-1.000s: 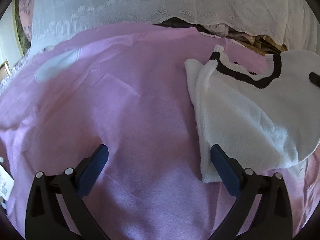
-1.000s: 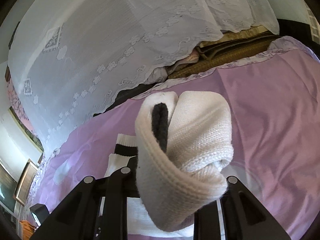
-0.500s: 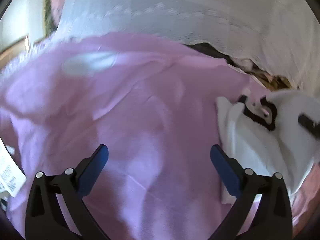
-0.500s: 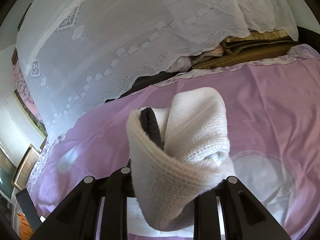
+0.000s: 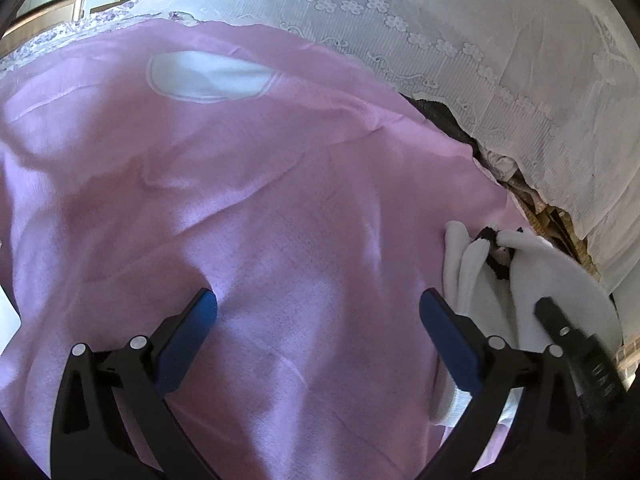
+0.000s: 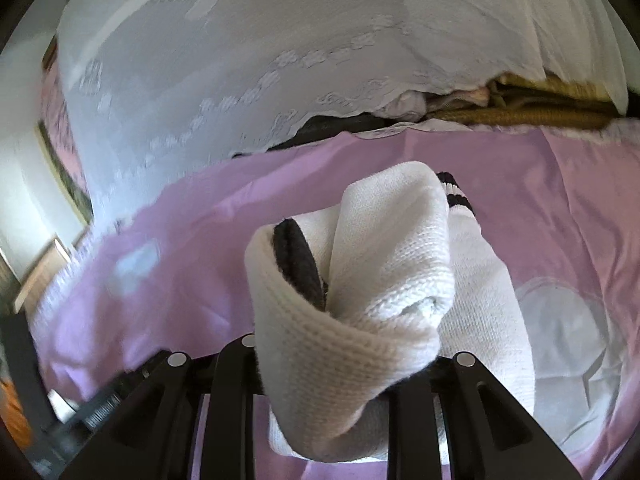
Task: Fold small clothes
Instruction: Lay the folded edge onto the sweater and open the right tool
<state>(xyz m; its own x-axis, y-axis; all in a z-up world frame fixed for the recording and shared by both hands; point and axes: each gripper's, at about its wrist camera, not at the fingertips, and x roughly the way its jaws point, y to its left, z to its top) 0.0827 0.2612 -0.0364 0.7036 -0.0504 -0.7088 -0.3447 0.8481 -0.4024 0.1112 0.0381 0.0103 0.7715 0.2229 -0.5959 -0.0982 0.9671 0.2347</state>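
Bed with pink sheet (image 5: 280,200), lace cover (image 6: 280,40) behind. One white knit garment (image 6: 360,280) with black trim, soft, light and limp, lies on the sheet, one bunched end lifted in the right claw (image 6: 320,364), which grips it. Best taken at the ribbed edge. Left claw (image 5: 318,316), wide, holds nothing.

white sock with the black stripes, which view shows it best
The right wrist view: the white sock fills the middle, bunched in the shut right gripper, knit and black stripes clear. The left wrist view shows it only small at the right edge, beside the open left gripper.
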